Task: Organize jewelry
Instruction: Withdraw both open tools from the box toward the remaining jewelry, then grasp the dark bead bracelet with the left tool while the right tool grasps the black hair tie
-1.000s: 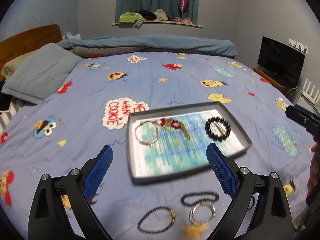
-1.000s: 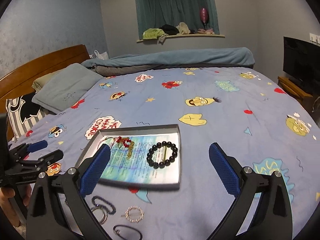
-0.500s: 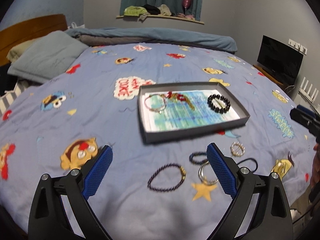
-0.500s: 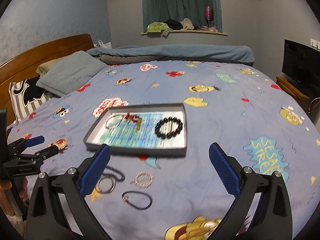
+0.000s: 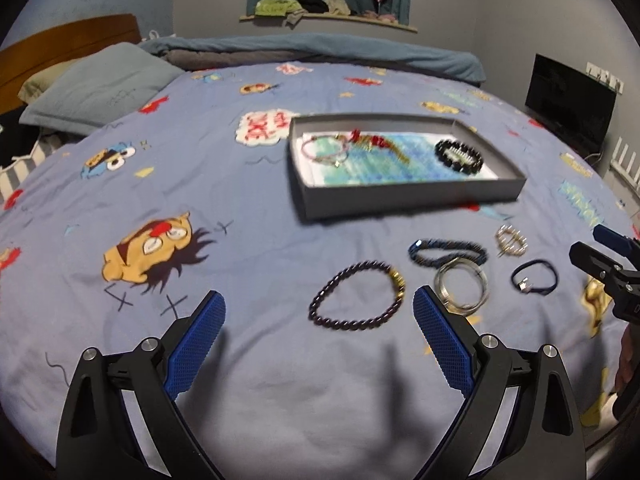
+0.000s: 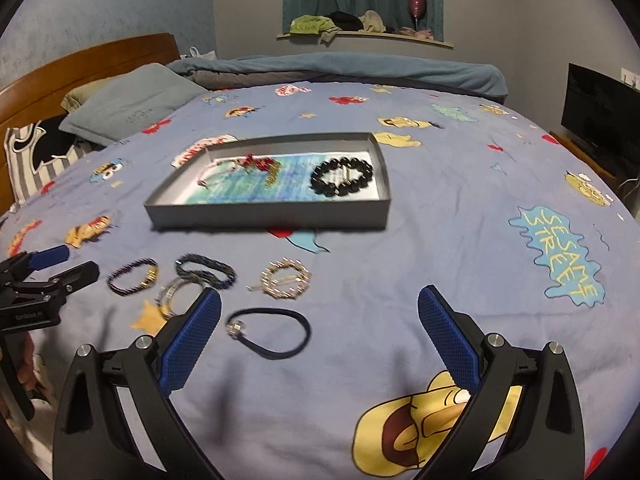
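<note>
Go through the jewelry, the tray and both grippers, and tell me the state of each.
Left gripper: open, empty.
Right gripper: open, empty.
Tray: on the bed, holding three pieces.
Black bead bracelet: in the tray.
Purple bead bracelet: loose on the sheet.
Black cord bracelet: loose on the sheet.

Three pieces lie in the one grey tray: a pink bracelet, a red-and-gold piece and a black bead bracelet. Five bracelets lie loose on the bed near its front edge: purple beaded, dark braided, silver bangles, spiked, black cord.

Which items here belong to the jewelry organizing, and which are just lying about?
Job: grey tray, black bead bracelet inside it, loose purple bead bracelet, silver bangles, black cord bracelet.

Lying about: pillow, TV, windowsill clothes.
</note>
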`<action>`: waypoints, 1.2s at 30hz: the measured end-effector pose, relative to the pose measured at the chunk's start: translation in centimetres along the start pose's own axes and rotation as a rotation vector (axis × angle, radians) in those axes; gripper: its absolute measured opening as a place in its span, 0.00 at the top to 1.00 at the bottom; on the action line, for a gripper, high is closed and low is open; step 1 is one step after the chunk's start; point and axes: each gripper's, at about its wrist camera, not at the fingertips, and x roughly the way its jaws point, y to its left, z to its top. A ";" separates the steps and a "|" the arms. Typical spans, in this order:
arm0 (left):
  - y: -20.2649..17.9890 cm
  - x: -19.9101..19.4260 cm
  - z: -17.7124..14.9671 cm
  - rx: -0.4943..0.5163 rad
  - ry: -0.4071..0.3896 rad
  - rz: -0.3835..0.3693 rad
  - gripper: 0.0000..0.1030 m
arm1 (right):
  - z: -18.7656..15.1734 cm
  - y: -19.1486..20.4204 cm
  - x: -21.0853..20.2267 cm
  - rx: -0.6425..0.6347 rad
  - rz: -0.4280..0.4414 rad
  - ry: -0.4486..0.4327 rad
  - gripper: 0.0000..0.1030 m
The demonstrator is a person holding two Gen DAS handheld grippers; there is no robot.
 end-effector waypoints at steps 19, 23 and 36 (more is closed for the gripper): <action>-0.2 3.1 -1.0 0.034 -0.049 -0.002 0.22 | -2.2 -1.5 3.0 -0.027 0.062 -0.028 0.06; -0.4 3.6 -1.2 0.057 -0.026 -0.010 0.39 | -2.4 -1.1 3.3 -0.037 0.070 -0.014 0.18; 0.1 4.5 -1.5 0.102 0.016 -0.023 0.65 | -2.8 -0.1 3.7 -0.090 0.077 0.002 0.56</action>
